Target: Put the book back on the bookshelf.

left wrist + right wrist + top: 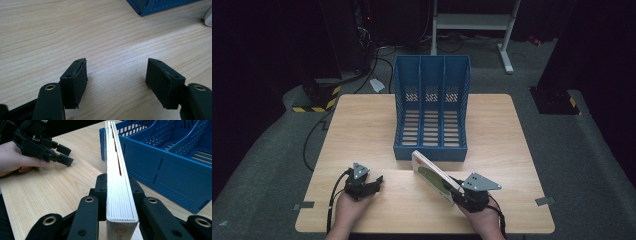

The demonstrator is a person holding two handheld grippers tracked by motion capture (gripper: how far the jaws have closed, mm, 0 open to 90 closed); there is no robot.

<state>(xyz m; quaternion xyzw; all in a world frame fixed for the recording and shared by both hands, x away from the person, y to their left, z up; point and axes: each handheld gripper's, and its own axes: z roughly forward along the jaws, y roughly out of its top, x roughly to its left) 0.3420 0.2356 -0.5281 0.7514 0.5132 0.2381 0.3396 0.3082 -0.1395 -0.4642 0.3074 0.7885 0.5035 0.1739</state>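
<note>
One book, one three-slot file rack, two claws.

High view looks down on the table; gripper views skim it closely.

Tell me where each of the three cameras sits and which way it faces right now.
High view: above the person's side, looking forward and down on the table; both hands, left gripper, right gripper.
Left gripper view: on the left gripper, looking along its open jaws at bare wood and a rack corner.
Right gripper view: on the right gripper, shut on the book, facing the rack; left hand beyond.
Shared: table and blue rack in all three.
</note>
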